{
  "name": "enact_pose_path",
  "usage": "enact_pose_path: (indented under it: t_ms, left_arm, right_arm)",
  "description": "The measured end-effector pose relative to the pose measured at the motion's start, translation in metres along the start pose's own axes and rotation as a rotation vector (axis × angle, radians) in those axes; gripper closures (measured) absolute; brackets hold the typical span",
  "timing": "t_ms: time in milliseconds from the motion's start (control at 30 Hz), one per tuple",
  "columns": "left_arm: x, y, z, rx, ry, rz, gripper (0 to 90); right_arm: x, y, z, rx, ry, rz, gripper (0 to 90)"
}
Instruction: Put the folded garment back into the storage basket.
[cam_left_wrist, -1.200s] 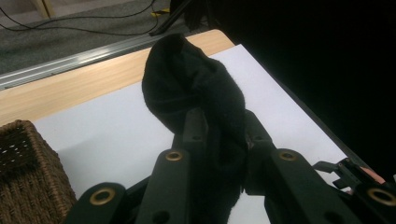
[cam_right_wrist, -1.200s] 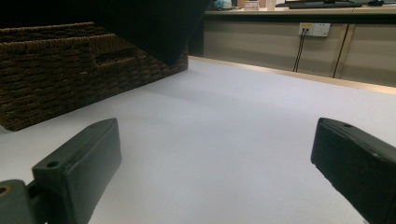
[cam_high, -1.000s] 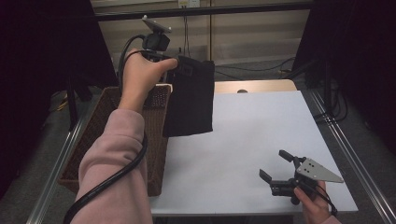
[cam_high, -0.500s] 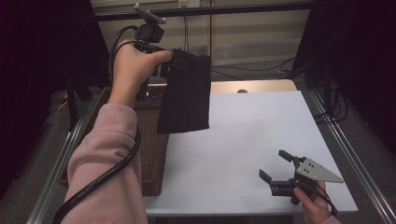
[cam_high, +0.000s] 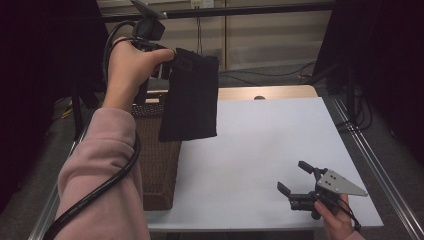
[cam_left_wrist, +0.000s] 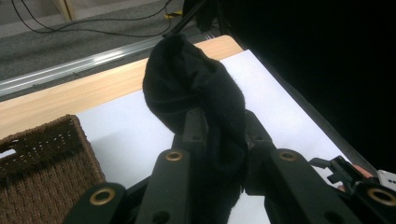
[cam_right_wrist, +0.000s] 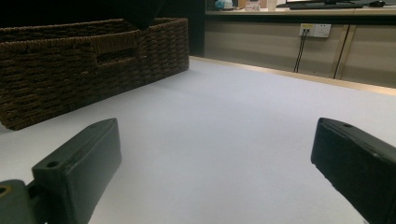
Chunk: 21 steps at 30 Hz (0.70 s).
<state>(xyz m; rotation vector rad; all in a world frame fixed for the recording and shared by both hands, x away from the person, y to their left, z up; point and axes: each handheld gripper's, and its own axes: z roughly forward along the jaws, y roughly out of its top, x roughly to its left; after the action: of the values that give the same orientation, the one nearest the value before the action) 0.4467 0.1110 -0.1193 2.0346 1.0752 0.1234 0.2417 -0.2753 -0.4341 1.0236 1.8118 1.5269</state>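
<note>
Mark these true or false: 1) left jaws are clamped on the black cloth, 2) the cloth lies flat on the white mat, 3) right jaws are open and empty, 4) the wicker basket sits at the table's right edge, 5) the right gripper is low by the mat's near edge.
1) True: the left gripper has its jaws shut on the black cloth.
2) False: the cloth hangs in the air, above the white mat.
3) True: the right gripper shows open jaws with nothing between them.
4) False: the wicker basket sits at the left edge.
5) True.
</note>
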Motion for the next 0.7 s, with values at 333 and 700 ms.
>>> enact_pose_path:
  t_ms: [333, 700]
  left_arm:
    - [0.007, -0.001, -0.014, 0.002, 0.018, -0.003, 76.5]
    - [0.015, -0.004, -0.028, -0.002, 0.036, -0.024, 76.6]
  right_arm:
    - [0.000, 0.000, 0.000, 0.001, 0.002, 0.006, 1.6]
    - [0.000, 0.000, 0.000, 0.000, -0.003, -0.004, 1.6]
